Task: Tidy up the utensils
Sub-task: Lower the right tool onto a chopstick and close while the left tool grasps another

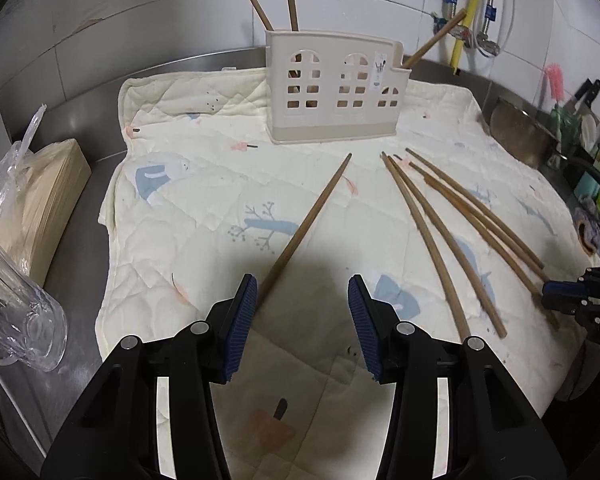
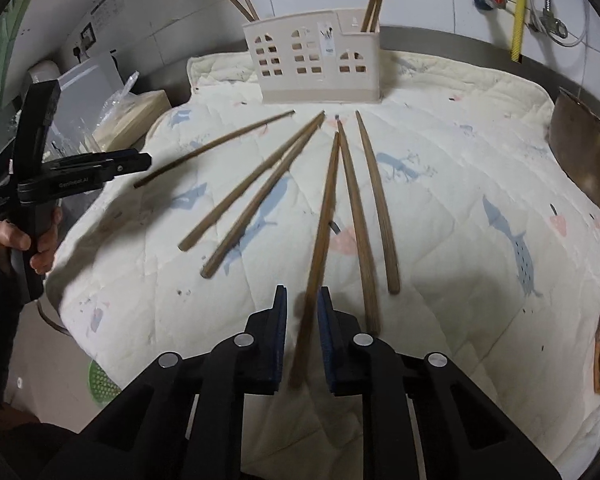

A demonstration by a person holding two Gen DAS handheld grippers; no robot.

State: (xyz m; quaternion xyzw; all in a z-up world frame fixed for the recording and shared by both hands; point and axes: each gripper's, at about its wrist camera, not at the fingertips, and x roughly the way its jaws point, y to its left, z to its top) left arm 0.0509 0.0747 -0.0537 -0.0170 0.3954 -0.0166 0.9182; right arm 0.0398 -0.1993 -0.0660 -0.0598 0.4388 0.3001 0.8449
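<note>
A cream utensil holder (image 1: 334, 92) (image 2: 316, 68) stands at the back of the quilted cloth (image 1: 204, 240) with a few wooden chopsticks upright in it. My left gripper (image 1: 302, 292) is open just over the cloth; the near end of a single chopstick (image 1: 308, 224) lies by its left pad. Several more chopsticks (image 1: 452, 220) fan out to the right. My right gripper (image 2: 302, 300) stands narrowly open around one blurred chopstick (image 2: 324, 216), which touches the right pad with a slim gap on the left. The left gripper (image 2: 144, 162) shows side-on in the right wrist view, and the right gripper (image 1: 548, 296) at the left view's edge.
A clear glass mug (image 1: 20, 320) and a bagged stack of tan paper (image 1: 48, 196) sit left of the cloth on the steel counter. A metal bowl (image 1: 520, 132) (image 2: 584, 152) stands at the right. A person's hand (image 2: 20, 240) holds the left gripper's handle.
</note>
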